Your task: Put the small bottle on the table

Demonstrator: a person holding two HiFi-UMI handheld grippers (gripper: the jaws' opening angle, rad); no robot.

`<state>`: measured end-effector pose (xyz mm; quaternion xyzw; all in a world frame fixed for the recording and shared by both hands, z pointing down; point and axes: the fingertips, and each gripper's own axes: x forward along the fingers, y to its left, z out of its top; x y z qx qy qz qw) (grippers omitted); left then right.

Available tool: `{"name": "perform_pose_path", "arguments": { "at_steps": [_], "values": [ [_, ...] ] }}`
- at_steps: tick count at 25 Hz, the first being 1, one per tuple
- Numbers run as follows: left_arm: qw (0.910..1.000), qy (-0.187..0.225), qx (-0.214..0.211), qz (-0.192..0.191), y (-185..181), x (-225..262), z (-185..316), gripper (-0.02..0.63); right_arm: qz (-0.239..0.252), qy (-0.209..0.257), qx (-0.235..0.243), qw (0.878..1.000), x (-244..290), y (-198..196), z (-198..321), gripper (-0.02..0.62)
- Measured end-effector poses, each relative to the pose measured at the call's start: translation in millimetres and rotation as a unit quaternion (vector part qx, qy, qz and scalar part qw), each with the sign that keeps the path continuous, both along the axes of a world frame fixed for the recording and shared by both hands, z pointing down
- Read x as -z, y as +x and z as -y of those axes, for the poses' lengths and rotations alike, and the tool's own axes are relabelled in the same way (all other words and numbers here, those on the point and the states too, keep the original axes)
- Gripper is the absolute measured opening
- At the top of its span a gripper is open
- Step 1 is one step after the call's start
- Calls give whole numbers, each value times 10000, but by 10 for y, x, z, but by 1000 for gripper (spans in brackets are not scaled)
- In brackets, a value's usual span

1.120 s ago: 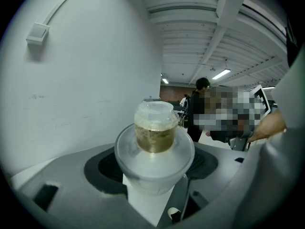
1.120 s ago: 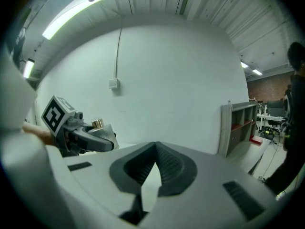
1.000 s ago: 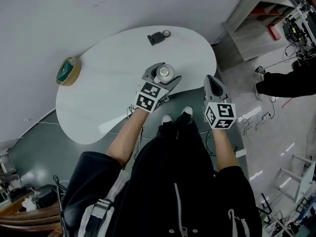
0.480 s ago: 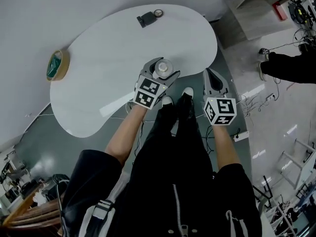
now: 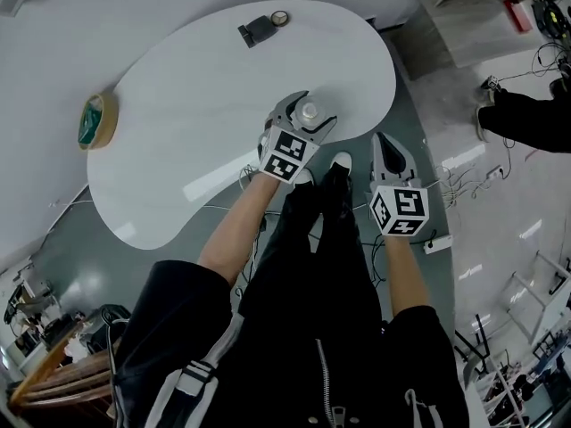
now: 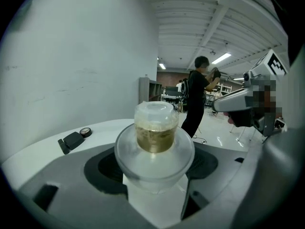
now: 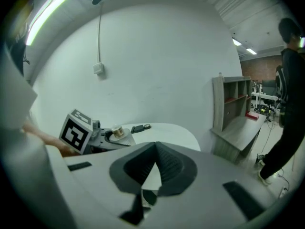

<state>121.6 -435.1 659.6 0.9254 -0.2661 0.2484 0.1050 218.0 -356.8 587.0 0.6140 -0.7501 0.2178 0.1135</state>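
Note:
The small bottle [image 5: 308, 111] has a clear cap and amber contents [image 6: 156, 128]. It stands upright between the grey jaws of my left gripper [image 5: 308, 105], which is shut on its wide shoulder. Bottle and gripper hang over the near edge of the white table [image 5: 196, 105]; whether the base touches it is hidden. My right gripper [image 5: 382, 141] is off the table's right end, over the floor, its jaws shut on nothing [image 7: 153, 149]. From the right gripper view, the left gripper [image 7: 102, 135] and bottle [image 7: 116, 131] show at the left.
A tape roll [image 5: 92, 120] lies at the table's left edge. A black device [image 5: 254, 32] with a small round dial [image 5: 280, 17] sits at the far edge. A grey shelf unit [image 7: 233, 109] stands to the right. A person [image 6: 198, 94] stands beyond the table.
Both grippers have sunk. The left one, still holding the bottle, now sits further in over the table's near edge. The right one stays shut beside the table.

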Motion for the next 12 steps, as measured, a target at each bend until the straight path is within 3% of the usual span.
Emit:
{"name": "perform_pose_path", "arguments": {
  "at_steps": [12],
  "values": [
    [9987,-226,365,257,727,-482,776,344,-17,-294,-70,9995,-131,471,255,3]
  ]
}}
